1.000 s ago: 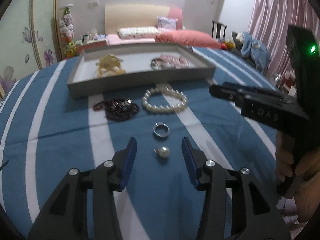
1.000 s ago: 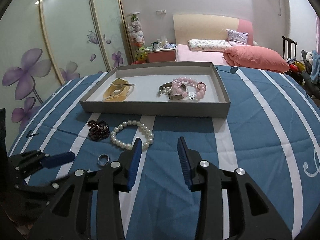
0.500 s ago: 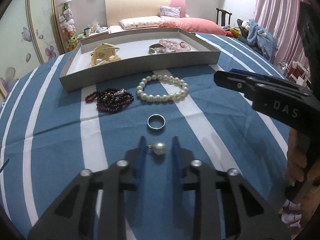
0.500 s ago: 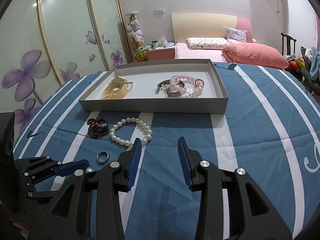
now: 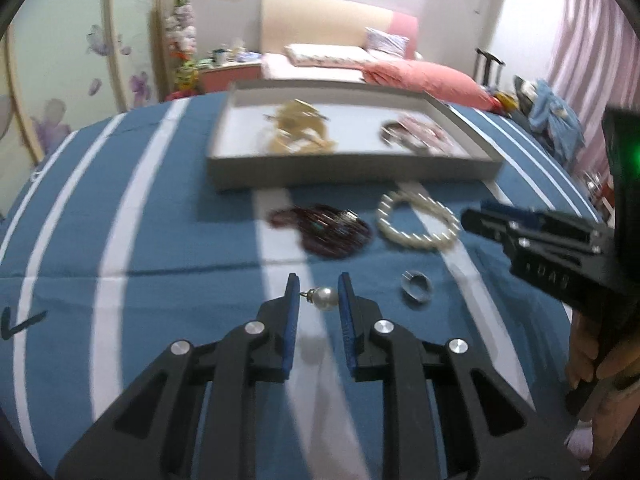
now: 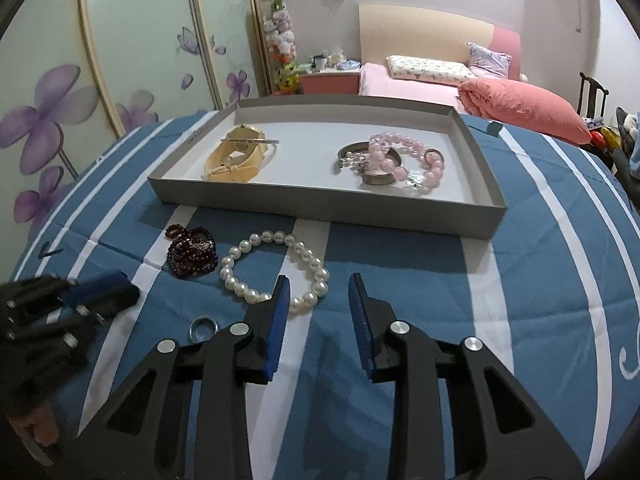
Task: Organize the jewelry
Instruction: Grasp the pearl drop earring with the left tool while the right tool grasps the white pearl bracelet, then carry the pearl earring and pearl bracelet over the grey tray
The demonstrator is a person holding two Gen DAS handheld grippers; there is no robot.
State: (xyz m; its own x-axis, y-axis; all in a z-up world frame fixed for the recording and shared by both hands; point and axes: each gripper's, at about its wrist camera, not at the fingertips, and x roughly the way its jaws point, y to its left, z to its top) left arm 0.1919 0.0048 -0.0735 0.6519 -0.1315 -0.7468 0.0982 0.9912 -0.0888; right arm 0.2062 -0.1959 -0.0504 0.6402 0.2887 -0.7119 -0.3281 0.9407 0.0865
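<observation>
Left claw (image 5: pixel 318 294) pinches the pearl pendant (image 5: pixel 325 298) at its tips; right claw (image 6: pixel 318 294) closing, empty.

Black grippers with blue-padded fingers (image 5: pixel 291 320), silver screws, a green light.

A blue worktop (image 6: pixel 420 264) with white stripes carries a grey tray (image 6: pixel 320 208) at upper centre; below it lie dark red beads (image 6: pixel 191 256), a pearl bracelet (image 6: pixel 276 272) and a ring (image 6: pixel 203 327).
</observation>
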